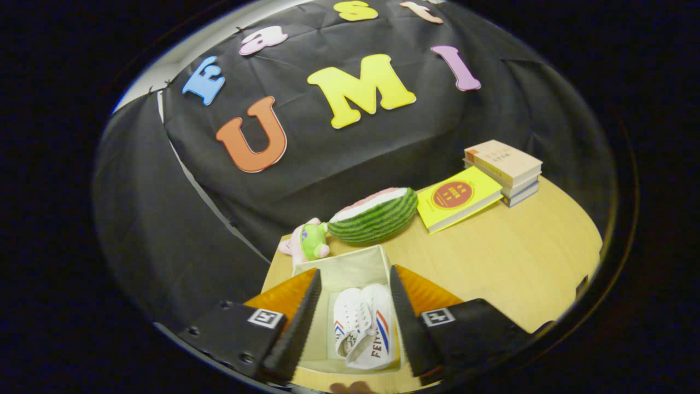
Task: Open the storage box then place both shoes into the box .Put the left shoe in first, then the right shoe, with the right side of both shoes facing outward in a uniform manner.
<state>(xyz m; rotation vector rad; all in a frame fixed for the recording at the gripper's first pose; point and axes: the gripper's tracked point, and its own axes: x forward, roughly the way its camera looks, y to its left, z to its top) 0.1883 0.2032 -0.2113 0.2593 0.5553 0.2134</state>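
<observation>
The gripper (354,306) hangs above the storage box (340,268) with its fingers spread wide and holding nothing; between them, inside the open box, two white shoes (365,325) lie side by side. The box sits at the table's (508,268) left edge. Just beyond it lie a small plush toy (306,243) and a watermelon toy (374,216), with a yellow book (458,198) and a stack of books (506,171) toward the far edge.

You've got two white canvas shoes (365,327) in one beige fabric box (350,266), three books (506,169), one watermelon plush (374,216).
</observation>
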